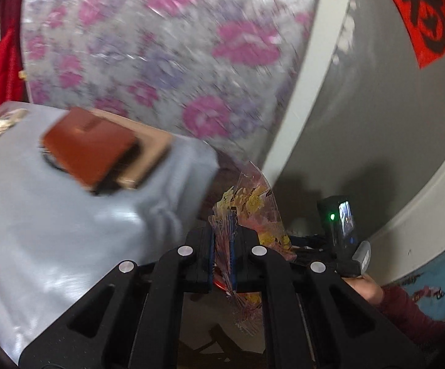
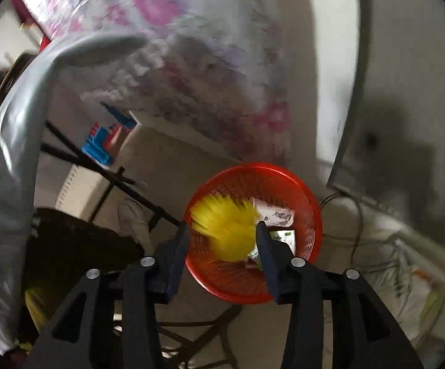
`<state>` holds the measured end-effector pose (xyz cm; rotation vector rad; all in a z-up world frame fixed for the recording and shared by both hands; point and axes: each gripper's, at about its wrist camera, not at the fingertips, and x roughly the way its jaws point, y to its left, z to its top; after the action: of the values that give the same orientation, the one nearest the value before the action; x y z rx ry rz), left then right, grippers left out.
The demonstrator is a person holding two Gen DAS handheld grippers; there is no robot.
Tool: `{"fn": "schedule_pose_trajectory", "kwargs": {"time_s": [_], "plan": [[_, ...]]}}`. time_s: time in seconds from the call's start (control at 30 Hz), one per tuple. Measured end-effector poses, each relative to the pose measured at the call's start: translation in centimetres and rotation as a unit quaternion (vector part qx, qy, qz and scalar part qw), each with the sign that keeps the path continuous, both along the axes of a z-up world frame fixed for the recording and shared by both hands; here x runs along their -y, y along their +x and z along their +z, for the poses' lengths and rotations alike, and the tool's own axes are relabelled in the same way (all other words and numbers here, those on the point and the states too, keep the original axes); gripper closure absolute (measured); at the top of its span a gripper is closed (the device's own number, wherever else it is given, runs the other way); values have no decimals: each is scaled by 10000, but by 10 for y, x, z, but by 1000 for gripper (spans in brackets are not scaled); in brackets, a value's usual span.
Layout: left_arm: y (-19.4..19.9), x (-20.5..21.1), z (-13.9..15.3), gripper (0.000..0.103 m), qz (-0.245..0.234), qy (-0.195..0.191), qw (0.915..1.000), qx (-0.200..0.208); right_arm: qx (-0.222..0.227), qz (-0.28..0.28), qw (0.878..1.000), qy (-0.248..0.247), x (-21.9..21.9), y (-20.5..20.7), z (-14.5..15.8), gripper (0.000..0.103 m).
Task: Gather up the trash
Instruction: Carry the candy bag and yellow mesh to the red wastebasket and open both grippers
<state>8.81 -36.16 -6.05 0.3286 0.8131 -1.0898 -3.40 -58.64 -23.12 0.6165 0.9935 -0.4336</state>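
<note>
In the left wrist view my left gripper [image 1: 222,246] is shut on a crinkled clear wrapper [image 1: 250,215] with yellow and red print, held just off the corner of the table with a grey cloth [image 1: 68,215]. In the right wrist view my right gripper [image 2: 222,243] is open above a red mesh basket [image 2: 308,212] on the floor. A blurred yellow object [image 2: 225,227] is between the fingers, over the basket. Paper wrappers [image 2: 276,215] lie inside the basket. The right gripper's camera unit [image 1: 342,224] shows in the left wrist view, to the right of the wrapper.
A brown box [image 1: 87,150] on a cardboard piece lies on the table. A floral sheet [image 1: 161,46] hangs behind. A grey wall and white frame [image 1: 376,123] stand to the right. Table legs [image 2: 115,175], a white shoe [image 2: 133,218], cables and a plastic bag [image 2: 400,264] are on the floor.
</note>
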Motion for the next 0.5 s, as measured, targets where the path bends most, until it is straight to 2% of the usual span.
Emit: {"fn": "schedule_pose_trajectory", "kwargs": {"time_s": [0.1, 0.2, 0.33, 0.47, 0.5], "plan": [[-4, 23, -20, 95, -161, 204, 9996, -106, 226, -169, 9996, 60, 14, -10, 6, 58], [-11, 45, -40, 95, -332, 404, 9984, -194, 500, -504, 9974, -92, 29, -28, 21, 47], [-19, 76, -61, 94, -547, 663, 9960, -257, 817, -928, 9922, -159, 51, -57, 41, 47], [-27, 103, -77, 87, -680, 839, 9941, -114, 998, -1140, 9881, -253, 62, -77, 53, 47], [-28, 107, -79, 77, -690, 873, 9937, -93, 1027, -1156, 9876, -274, 62, -79, 56, 47]]}}
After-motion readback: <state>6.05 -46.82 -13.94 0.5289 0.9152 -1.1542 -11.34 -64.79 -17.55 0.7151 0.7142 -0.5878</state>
